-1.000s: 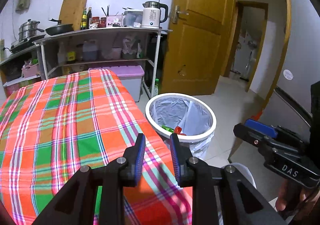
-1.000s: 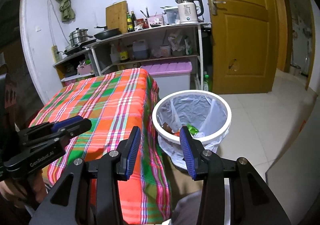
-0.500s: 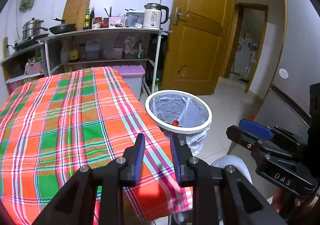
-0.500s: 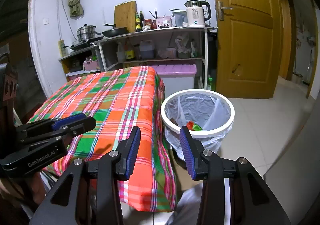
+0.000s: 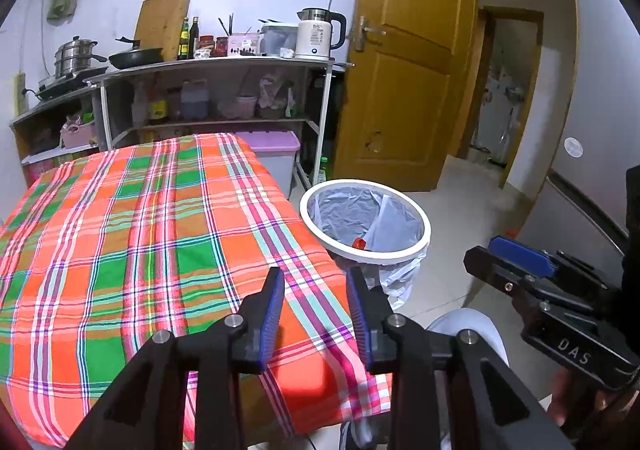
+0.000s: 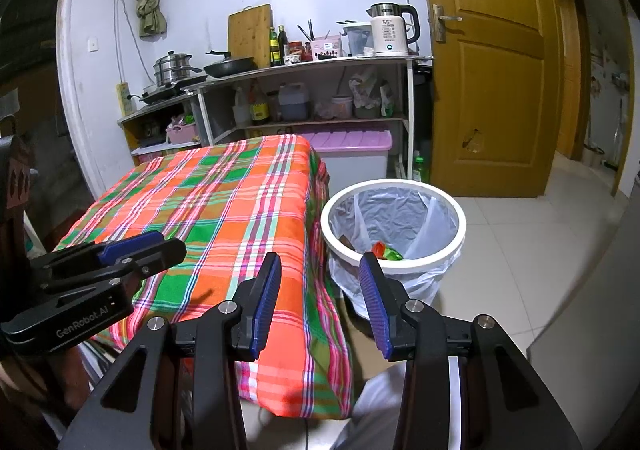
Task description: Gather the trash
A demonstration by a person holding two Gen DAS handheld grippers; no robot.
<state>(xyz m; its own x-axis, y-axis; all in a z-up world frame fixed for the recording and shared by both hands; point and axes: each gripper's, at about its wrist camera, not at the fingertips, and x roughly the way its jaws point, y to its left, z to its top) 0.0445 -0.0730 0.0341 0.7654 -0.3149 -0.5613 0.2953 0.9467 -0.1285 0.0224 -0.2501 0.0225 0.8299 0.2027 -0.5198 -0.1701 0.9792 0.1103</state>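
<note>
A white trash bin (image 5: 420, 216) (image 6: 456, 206) lined with a grey plastic bag stands on the floor right of the table. Red and green trash (image 6: 384, 251) lies in its bottom; in the left wrist view only a red piece (image 5: 359, 243) shows. My left gripper (image 5: 315, 296) is open and empty above the table's near right corner. My right gripper (image 6: 320, 288) is open and empty, held back from the table's near edge, left of the bin. Each gripper also shows from the side in the other's view, the right (image 5: 516, 254) and the left (image 6: 136, 246).
The table carries an orange, green and pink plaid cloth (image 5: 140, 242) (image 6: 224, 210). Behind it a metal shelf (image 5: 224, 66) holds pots, bottles and a kettle (image 5: 318, 34). A purple-lidded bin (image 6: 352, 146) stands under it. A wooden door (image 5: 404, 70) and tiled floor (image 6: 520, 250) lie to the right.
Both grippers have pulled back and up from the table and bin, so more of the cloth and floor shows. Their jaws stayed open.
</note>
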